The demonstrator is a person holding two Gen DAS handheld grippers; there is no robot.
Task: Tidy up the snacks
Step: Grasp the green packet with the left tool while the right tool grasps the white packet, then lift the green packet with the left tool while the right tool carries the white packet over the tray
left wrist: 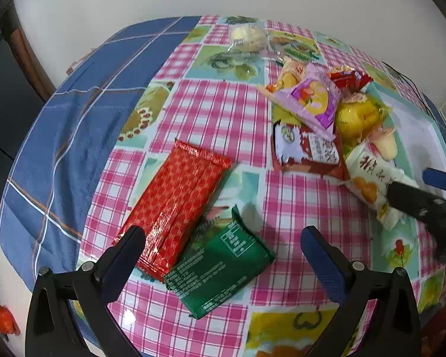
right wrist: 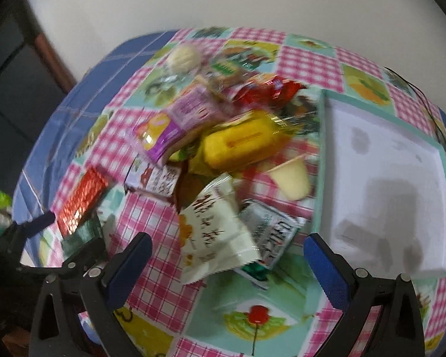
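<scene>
A pile of snacks lies on the checked tablecloth [left wrist: 223, 113]. My left gripper [left wrist: 222, 233] is open just above a green packet [left wrist: 223, 267] and a long red packet [left wrist: 175, 205], touching neither. A purple packet [left wrist: 309, 101], a yellow packet [right wrist: 238, 145], a red-and-white packet [left wrist: 309, 148] and a jelly cup [right wrist: 291, 178] are heaped in the middle. My right gripper [right wrist: 227, 241] is open, and a white packet [right wrist: 214, 232] with orange print lies between its fingers, next to a grey-white packet [right wrist: 270, 235]. The right wrist view is blurred.
A white tray with a teal rim [right wrist: 321, 178] sits to the right of the pile with nothing in it. A clear-wrapped pale pastry [left wrist: 246, 37] lies at the far side. A blue plaid cloth [left wrist: 59, 148] covers the table's left part. A black cable [right wrist: 425, 101] runs past the tray.
</scene>
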